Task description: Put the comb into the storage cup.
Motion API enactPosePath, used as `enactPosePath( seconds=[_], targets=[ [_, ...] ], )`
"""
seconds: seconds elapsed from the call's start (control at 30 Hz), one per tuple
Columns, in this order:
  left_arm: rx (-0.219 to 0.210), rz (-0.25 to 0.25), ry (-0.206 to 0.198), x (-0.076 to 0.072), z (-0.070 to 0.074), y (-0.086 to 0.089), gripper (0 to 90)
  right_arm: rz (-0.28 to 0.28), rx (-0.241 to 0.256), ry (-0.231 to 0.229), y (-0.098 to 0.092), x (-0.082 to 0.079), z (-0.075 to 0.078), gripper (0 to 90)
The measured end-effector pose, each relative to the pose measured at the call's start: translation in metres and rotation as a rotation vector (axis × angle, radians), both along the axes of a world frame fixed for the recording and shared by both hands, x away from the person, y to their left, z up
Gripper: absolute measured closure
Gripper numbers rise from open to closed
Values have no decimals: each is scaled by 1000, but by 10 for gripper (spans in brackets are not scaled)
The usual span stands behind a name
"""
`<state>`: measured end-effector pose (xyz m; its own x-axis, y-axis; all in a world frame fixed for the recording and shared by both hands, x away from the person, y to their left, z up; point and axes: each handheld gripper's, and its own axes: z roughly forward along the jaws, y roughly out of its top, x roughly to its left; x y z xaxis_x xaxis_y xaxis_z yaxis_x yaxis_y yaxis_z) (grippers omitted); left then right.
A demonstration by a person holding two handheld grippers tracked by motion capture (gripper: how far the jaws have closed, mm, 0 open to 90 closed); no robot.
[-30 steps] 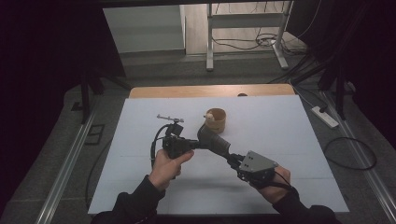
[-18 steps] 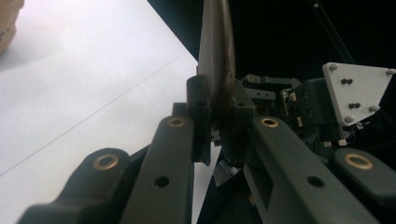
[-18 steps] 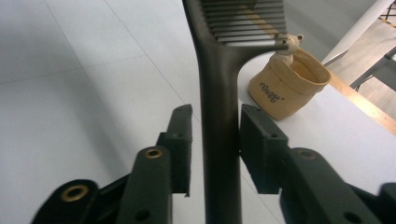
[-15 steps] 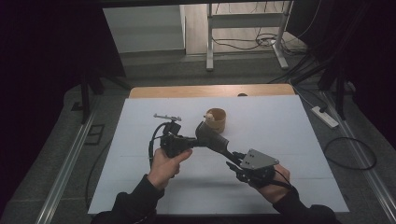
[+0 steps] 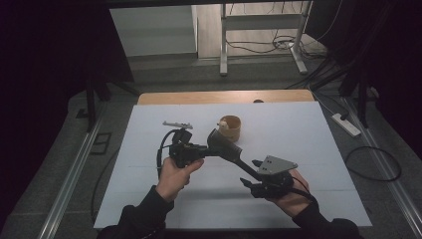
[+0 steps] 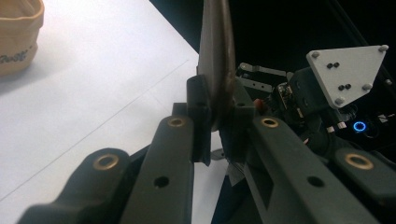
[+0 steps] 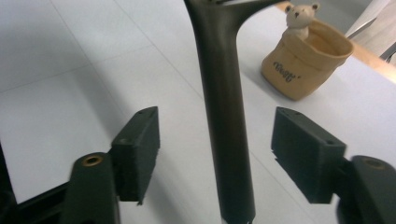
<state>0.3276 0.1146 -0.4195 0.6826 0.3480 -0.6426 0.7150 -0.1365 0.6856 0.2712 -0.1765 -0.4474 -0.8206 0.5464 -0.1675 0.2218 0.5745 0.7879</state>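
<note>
The high view looks forward and down from above the person's side of the white table (image 5: 149,164), far enough back to take in the whole tabletop, both forearms and the floor beyond. The left gripper view rides low on the left gripper (image 6: 212,123) and faces along its jaws toward the person's right, very close to the dark spatula (image 6: 215,51) between them, with the right gripper (image 6: 322,100) beyond. The right gripper view rides on the right gripper (image 7: 217,154) and looks across the table, close on the spatula handle (image 7: 224,116). All three views share the spatula, the table surface and the tan bear cup (image 7: 306,58).
</note>
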Motion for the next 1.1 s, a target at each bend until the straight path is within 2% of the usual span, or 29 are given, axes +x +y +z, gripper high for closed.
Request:
enactPosePath(
  seconds=[0.23, 0.5, 0.63, 0.83, 0.97, 1.1],
  targets=[
    [25, 6, -28, -1, 4, 1, 828, -4, -3, 63, -2, 4, -2, 141],
    [51, 16, -59, -3, 8, 5, 828, -7, -5, 125, -9, 9, -4, 44],
    [62, 17, -86, -4, 11, 6, 828, -11, -28, 131, -14, 9, -6, 24],
    [86, 13, -104, -4, 14, 6, 828, -6, -17, 151, -20, 9, -5, 9],
    [109, 37, -122, -4, 17, 11, 828, -9, -22, 177, -24, 9, -8, 0],
    [111, 53, -129, -3, 20, 17, 828, -19, -24, 190, -28, 9, -9, 0]
  ],
)
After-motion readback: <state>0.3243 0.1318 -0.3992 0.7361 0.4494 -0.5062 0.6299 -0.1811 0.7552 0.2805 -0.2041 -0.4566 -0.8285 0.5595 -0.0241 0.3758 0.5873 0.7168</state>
